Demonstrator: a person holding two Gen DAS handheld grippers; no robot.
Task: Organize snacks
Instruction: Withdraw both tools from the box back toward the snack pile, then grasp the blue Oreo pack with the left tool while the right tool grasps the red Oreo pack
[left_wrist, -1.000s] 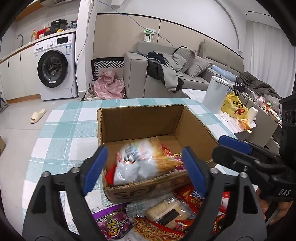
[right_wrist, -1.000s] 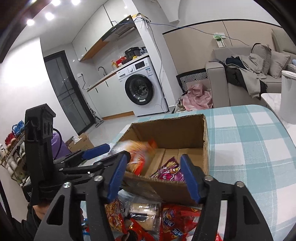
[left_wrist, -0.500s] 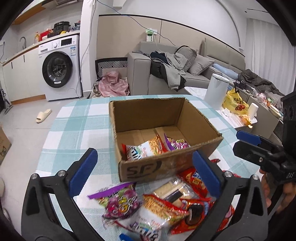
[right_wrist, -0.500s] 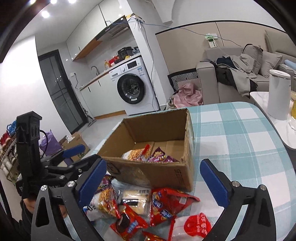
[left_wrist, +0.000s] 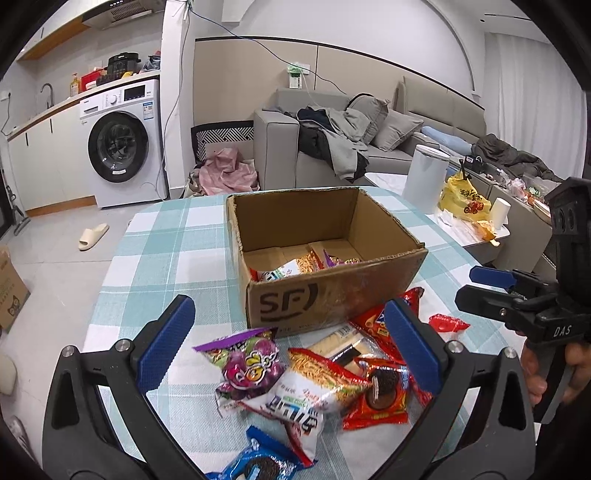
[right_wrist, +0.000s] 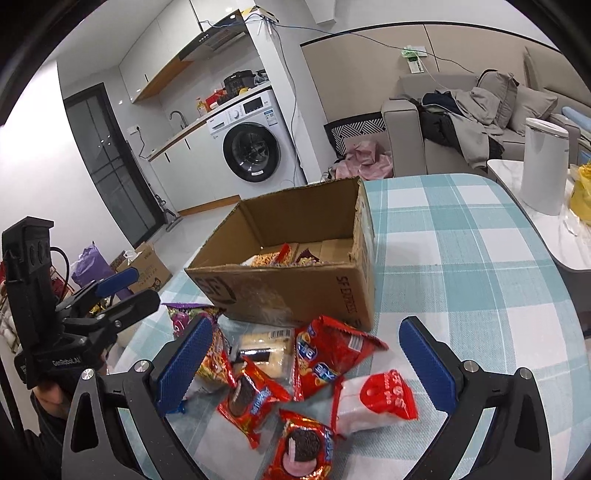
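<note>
Brown cardboard box (left_wrist: 332, 291) on teal-and-white checked tablecloth (left_wrist: 166, 251); red, purple snack packets (right_wrist: 325, 354); blue-padded tools.

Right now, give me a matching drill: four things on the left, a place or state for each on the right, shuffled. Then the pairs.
Things:
1. box
2. grape packet
3. left gripper
4. blue cookie pack

Place or state:
A. open, holding nothing
B. nearest the left wrist camera, at the bottom edge
C. on the cloth, just in front of the box
D. open-topped, a few snacks inside

Pairs: 1-D, 2-C, 3-A, 4-B
</note>
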